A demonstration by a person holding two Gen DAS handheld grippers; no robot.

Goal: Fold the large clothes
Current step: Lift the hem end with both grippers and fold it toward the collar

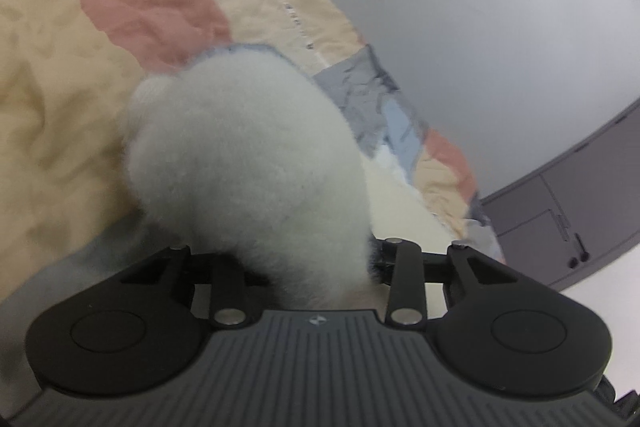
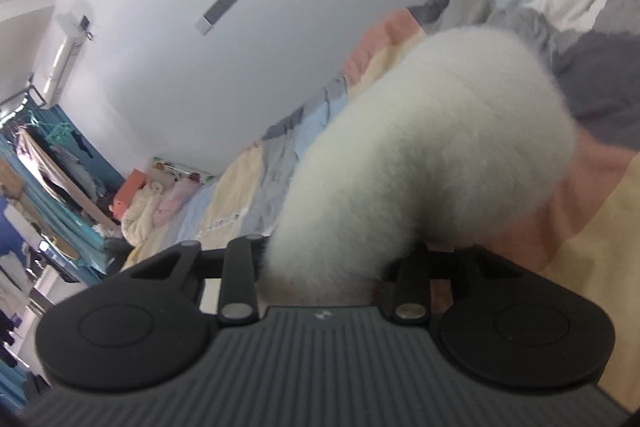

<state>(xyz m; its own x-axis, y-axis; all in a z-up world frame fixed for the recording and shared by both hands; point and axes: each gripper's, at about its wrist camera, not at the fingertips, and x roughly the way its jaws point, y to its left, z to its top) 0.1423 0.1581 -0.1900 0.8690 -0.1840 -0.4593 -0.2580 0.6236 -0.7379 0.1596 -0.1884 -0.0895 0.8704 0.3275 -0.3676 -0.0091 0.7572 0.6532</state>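
Fluffy white garment [image 1: 248, 163], one bunched fold pinched in the nearly closed left tongs [image 1: 316, 267] and another in the right tongs [image 2: 324, 263], hung ahead of both above the patchwork bed [image 1: 60, 99], apparently raised for folding.

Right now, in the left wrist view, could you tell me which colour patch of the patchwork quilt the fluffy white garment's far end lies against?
The salmon-pink patch of the patchwork quilt; the fluffy white garment reaches its lower edge, with beige to the left and grey-blue to the right.
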